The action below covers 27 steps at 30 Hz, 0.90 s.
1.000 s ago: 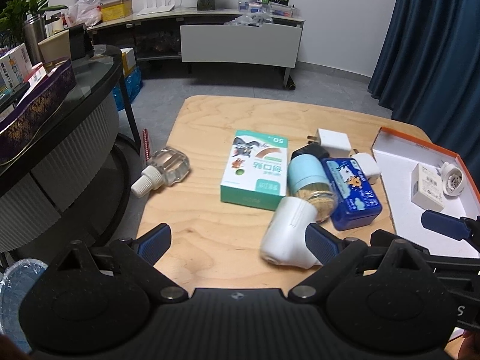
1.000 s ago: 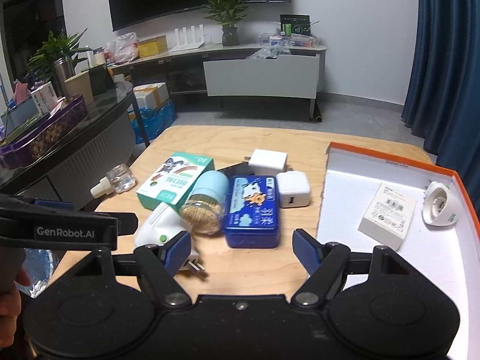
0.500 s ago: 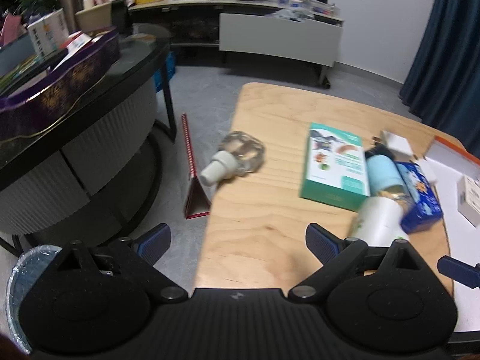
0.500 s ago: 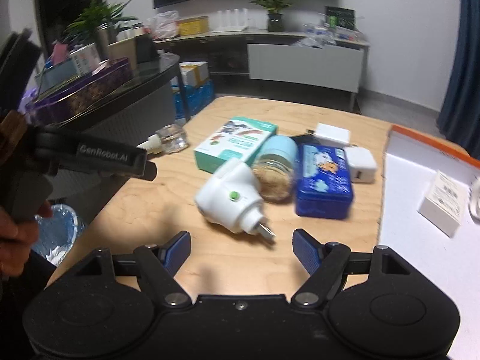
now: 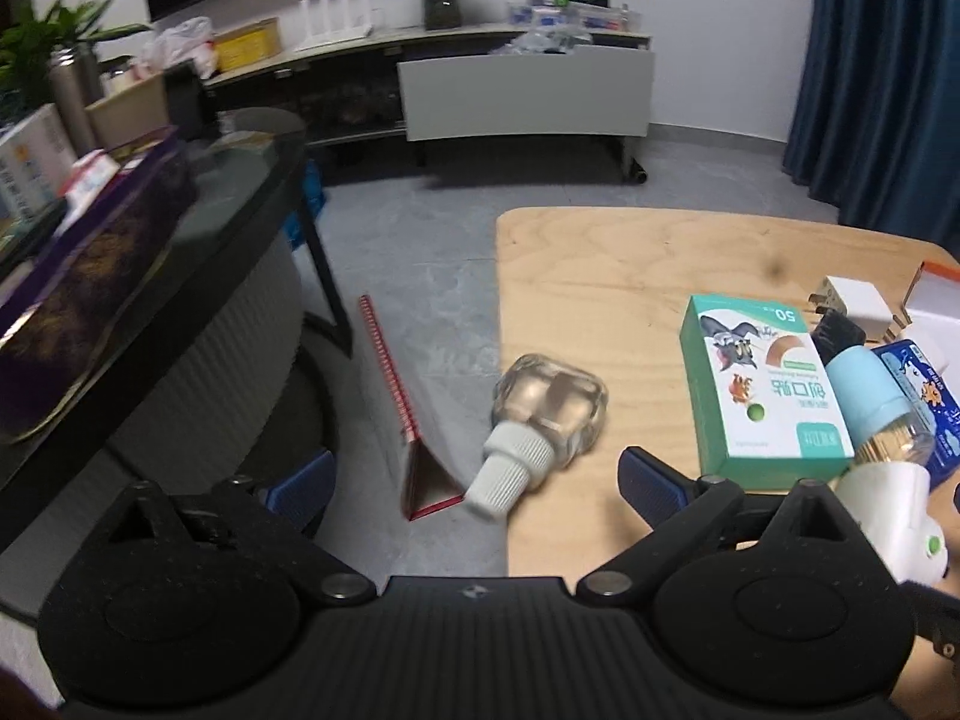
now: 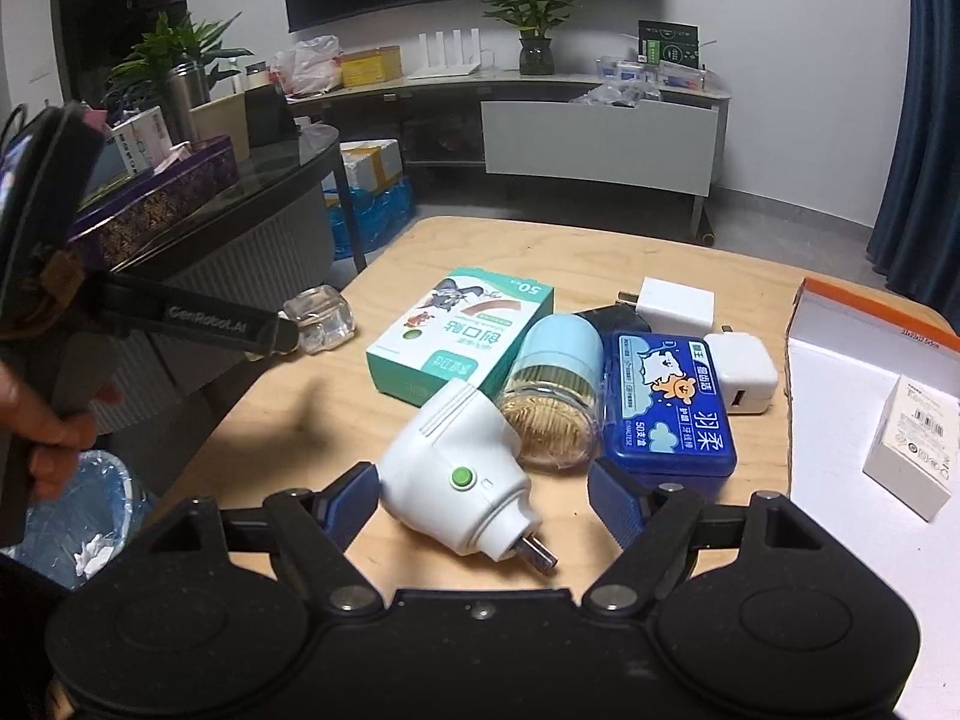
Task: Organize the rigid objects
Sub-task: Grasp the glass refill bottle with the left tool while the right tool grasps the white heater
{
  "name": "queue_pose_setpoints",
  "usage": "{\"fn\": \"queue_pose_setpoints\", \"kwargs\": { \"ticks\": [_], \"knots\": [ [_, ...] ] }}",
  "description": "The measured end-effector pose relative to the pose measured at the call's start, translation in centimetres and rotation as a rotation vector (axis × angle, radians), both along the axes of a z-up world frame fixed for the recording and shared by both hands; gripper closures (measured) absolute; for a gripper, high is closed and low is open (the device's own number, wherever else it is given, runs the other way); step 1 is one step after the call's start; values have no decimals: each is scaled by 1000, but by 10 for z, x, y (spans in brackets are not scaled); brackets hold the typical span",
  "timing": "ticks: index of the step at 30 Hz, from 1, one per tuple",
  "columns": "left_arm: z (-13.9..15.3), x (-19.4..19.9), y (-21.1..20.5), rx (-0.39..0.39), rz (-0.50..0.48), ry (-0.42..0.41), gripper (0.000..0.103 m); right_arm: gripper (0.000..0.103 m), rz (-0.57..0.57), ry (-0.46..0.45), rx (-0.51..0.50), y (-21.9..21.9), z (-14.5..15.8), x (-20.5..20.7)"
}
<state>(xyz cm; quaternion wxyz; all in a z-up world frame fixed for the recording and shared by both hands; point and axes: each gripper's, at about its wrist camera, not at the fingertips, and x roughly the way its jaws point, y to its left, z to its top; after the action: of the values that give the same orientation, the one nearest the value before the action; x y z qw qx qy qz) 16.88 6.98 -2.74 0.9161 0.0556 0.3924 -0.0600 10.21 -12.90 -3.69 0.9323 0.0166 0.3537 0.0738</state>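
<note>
Both tools, the left tool (image 5: 474, 483) and right tool (image 6: 483, 495), have just been widening, jaws released and grasping nothing, while two items lie in the orange-edged box (image 6: 840, 360) and most, like the white plug-in device (image 6: 456, 474), remain on the tabletop (image 6: 540, 246).

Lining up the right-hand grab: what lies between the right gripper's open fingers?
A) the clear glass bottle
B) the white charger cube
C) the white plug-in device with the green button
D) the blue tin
C: the white plug-in device lies between the open right gripper, pads not touching it.
</note>
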Motion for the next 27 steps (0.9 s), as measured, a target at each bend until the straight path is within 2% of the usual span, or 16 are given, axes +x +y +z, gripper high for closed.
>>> {"fn": "queue_pose_setpoints", "kwargs": {
  "ticks": [7,10,11,12,14,15,16,18,23,27],
  "knots": [
    [-19,18,-13,33,-76,-21,1,11,10,-17,6,5,-3,5],
    [-24,26,-9,-14,-74,2,16,11,27,-9,25,7,-6,8],
    [-23,26,-7,-40,-71,4,25,11,28,-7,26,8,-7,10],
    [-22,27,-6,-53,-69,6,29,11,33,-7,27,10,-8,11],
    [-20,26,-6,-72,-82,5,47,11,39,-2,25,13,-11,14],
    [-19,25,-7,-78,-96,8,51,12,42,3,24,14,-13,16],
    [-19,23,-9,-71,-99,9,51,13,42,7,22,15,-15,16],
    [-19,18,-11,-67,-104,8,51,24,40,18,11,17,-20,17],
    [-12,13,-16,-82,-101,29,52,25,50,-8,10,15,-19,10],
    [-3,0,-24,-91,-113,14,52,25,57,-33,10,11,-12,-1]
  ]
}}
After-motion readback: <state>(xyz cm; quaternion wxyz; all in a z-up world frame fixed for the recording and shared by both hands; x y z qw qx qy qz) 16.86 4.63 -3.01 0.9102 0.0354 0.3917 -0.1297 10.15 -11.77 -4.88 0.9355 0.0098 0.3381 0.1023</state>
